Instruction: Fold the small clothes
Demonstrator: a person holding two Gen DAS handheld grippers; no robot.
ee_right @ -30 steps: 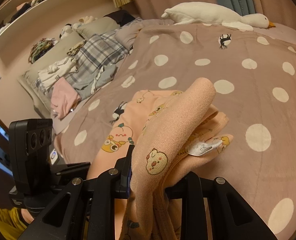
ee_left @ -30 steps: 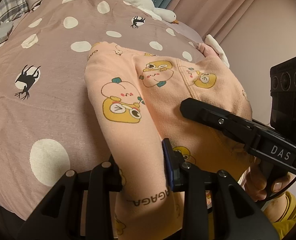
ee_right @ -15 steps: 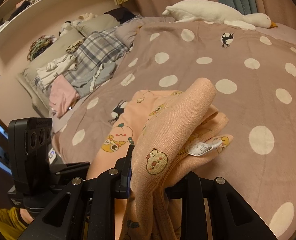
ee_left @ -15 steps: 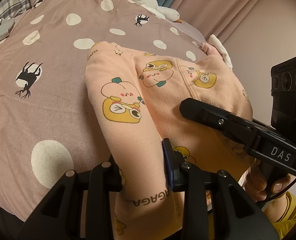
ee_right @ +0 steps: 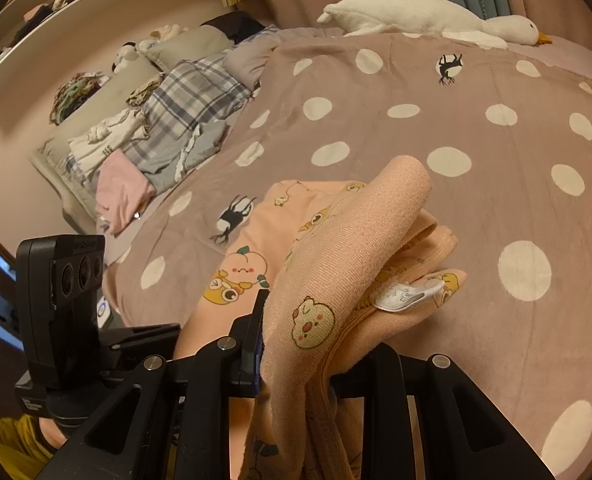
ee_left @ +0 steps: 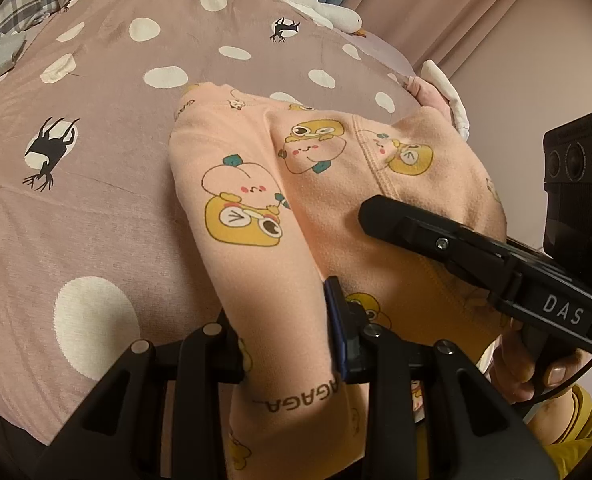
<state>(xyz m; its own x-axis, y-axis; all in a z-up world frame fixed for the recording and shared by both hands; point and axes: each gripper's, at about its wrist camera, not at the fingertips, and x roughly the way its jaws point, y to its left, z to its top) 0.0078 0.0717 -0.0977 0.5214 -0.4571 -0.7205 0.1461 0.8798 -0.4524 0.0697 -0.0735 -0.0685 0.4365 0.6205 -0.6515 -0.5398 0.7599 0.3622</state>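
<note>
A small peach garment (ee_left: 255, 184) printed with cartoon fruit and frogs lies partly on the dotted bed cover, its near end lifted. My left gripper (ee_left: 283, 328) is shut on one edge of it, the cloth bunched between the pads. In the right wrist view the same peach garment (ee_right: 336, 272) rises as a thick fold with a white label (ee_right: 404, 294) showing, and my right gripper (ee_right: 296, 348) is shut on that fold. The right gripper (ee_left: 388, 216) also shows in the left wrist view at the right, over the cloth, with a hand (ee_left: 532, 364) on its handle.
The mauve cover (ee_right: 456, 128) with white dots and black deer spreads across the bed. A white plush goose (ee_right: 424, 16) lies at the far edge. Plaid bedding and piled clothes (ee_right: 155, 132) sit at the left by pillows. A curtain and wall (ee_left: 496, 40) stand right.
The left wrist view has shifted slightly over the bed, so the goose and the cover's dots sit lower in the frame. Both grips on the garment are unchanged.
</note>
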